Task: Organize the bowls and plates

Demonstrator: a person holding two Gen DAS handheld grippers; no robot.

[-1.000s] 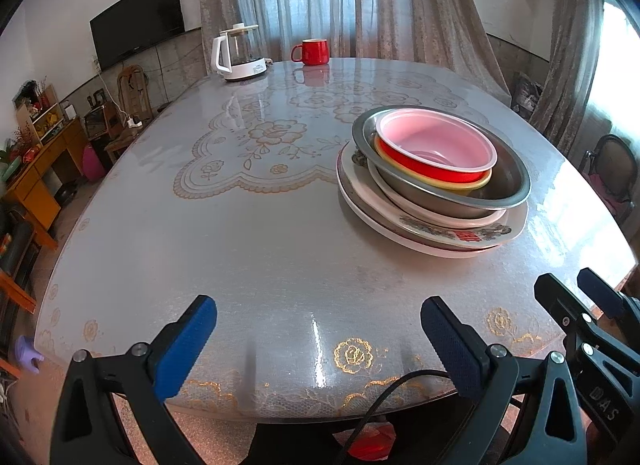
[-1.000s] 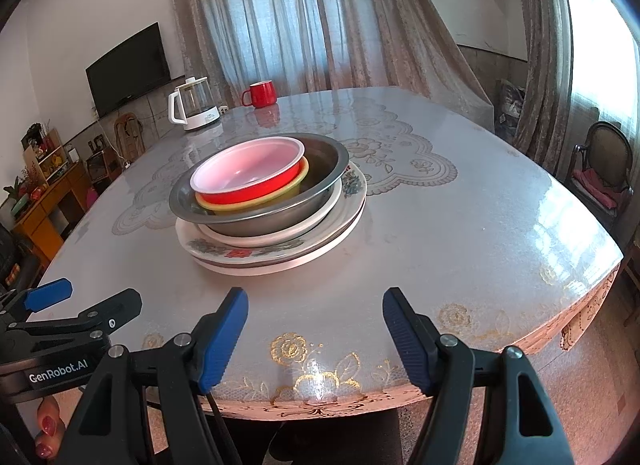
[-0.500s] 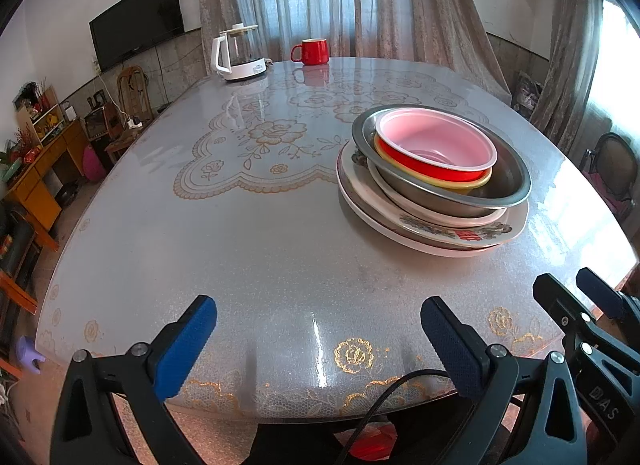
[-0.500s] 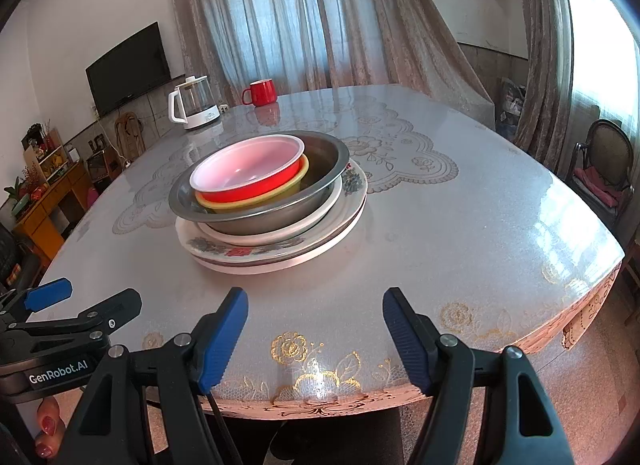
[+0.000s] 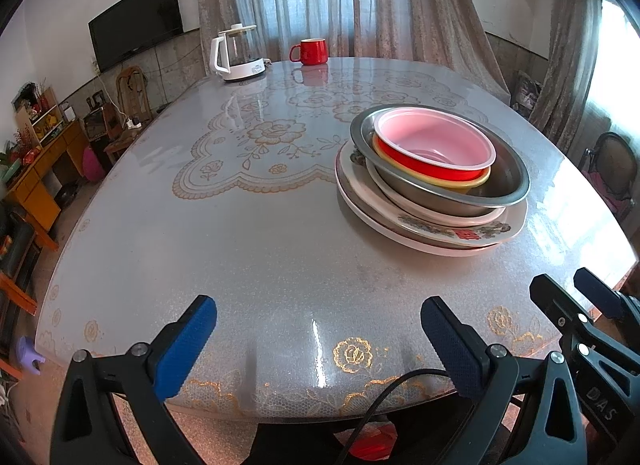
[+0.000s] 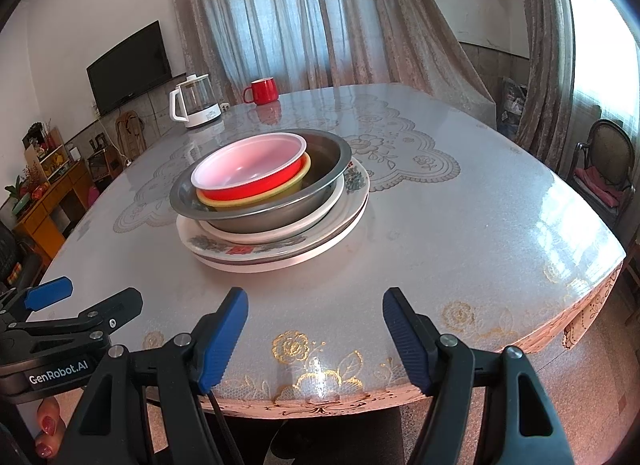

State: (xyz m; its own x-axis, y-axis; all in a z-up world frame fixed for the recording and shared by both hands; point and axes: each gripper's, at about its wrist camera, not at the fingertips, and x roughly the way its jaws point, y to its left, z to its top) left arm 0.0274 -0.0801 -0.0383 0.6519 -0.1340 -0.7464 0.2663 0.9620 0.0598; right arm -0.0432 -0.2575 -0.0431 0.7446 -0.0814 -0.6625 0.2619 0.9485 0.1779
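Observation:
One stack of dishes stands on the table. A red bowl with a pale pink inside (image 5: 434, 147) (image 6: 250, 169) sits in a yellow bowl (image 5: 460, 183) (image 6: 256, 199), inside a steel basin (image 5: 500, 193) (image 6: 280, 217), on white flowered plates (image 5: 424, 225) (image 6: 280, 251). My left gripper (image 5: 318, 329) is open and empty at the near table edge, left of the stack. My right gripper (image 6: 316, 325) is open and empty at the near edge, in front of the stack. Each gripper shows at the side of the other's view.
A glass kettle on a white base (image 5: 238, 51) (image 6: 196, 105) and a red mug (image 5: 310, 51) (image 6: 262, 91) stand at the table's far edge. The table (image 5: 240, 233) has a lace-patterned cover. A chair (image 6: 604, 169) stands at the right, shelves at the left.

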